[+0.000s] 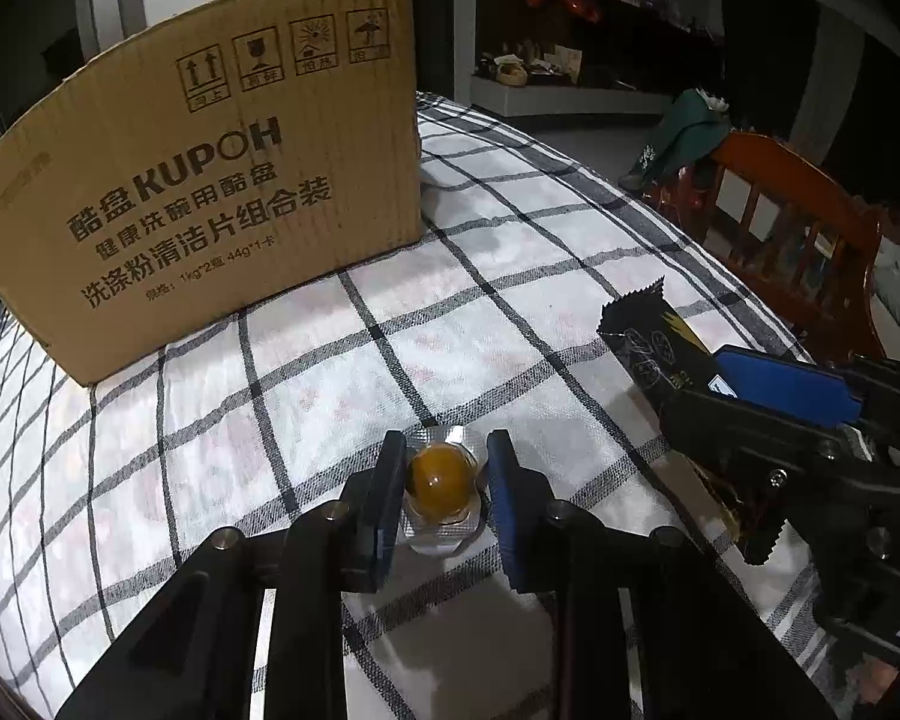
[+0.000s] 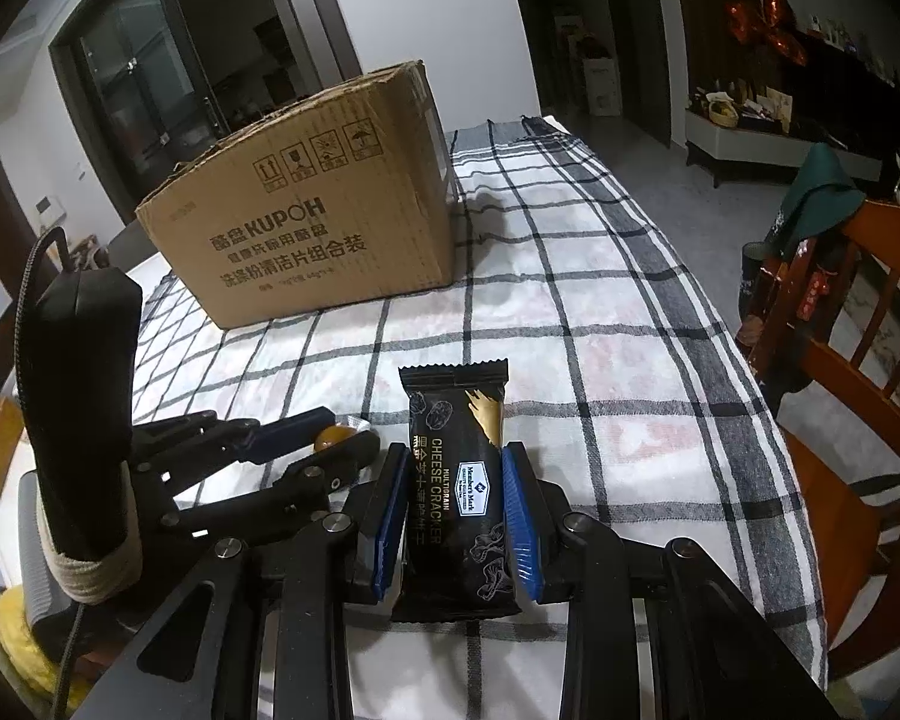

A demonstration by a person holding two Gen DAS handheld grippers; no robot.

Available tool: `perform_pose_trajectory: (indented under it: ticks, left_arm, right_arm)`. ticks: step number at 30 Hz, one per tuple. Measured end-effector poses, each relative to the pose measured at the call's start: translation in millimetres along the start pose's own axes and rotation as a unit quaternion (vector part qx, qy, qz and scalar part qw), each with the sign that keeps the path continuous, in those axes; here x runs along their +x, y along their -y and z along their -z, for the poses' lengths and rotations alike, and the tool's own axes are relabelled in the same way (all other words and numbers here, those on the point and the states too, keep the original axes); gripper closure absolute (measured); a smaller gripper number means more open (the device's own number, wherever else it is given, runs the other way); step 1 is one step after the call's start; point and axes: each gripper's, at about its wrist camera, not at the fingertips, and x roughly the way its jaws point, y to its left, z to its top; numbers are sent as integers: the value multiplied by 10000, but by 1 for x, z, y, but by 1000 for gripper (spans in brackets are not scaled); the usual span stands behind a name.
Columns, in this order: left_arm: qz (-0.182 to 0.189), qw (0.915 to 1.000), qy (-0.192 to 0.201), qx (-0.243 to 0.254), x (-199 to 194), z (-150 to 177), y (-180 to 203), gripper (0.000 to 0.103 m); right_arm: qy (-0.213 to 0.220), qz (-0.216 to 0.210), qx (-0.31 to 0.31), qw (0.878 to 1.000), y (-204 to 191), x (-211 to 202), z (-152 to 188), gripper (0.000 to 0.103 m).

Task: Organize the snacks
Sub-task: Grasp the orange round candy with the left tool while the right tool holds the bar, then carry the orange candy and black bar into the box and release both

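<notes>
My left gripper [image 1: 441,462] is shut on a small clear pack with an orange-yellow ball snack [image 1: 439,483], low over the checked tablecloth [image 1: 510,276]. My right gripper [image 2: 455,474] is shut on a black cheese cracker packet [image 2: 456,480], which points forward between the blue pads. In the left wrist view the right gripper [image 1: 750,384] and the packet [image 1: 648,342] are at the right. In the right wrist view the left gripper [image 2: 330,429] with the ball snack [image 2: 333,437] is at the left. A cardboard box [image 1: 210,180] stands at the far left of the table; it also shows in the right wrist view [image 2: 318,228].
A wooden chair [image 2: 858,324] with a green cloth [image 2: 816,198] over it stands at the table's right edge. A low cabinet with small items [image 2: 768,120] is against the far wall. Dark glass doors [image 2: 168,72] are behind the box.
</notes>
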Motion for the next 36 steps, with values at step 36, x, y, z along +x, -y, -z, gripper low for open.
perform_pose_trajectory:
  ticks: [36]
  left_arm:
    - [-506,9858,1471,-632,-148,-69,-92,76]
  right_arm:
    - [1079,-482,-853,9893,-85,-46,-113,71]
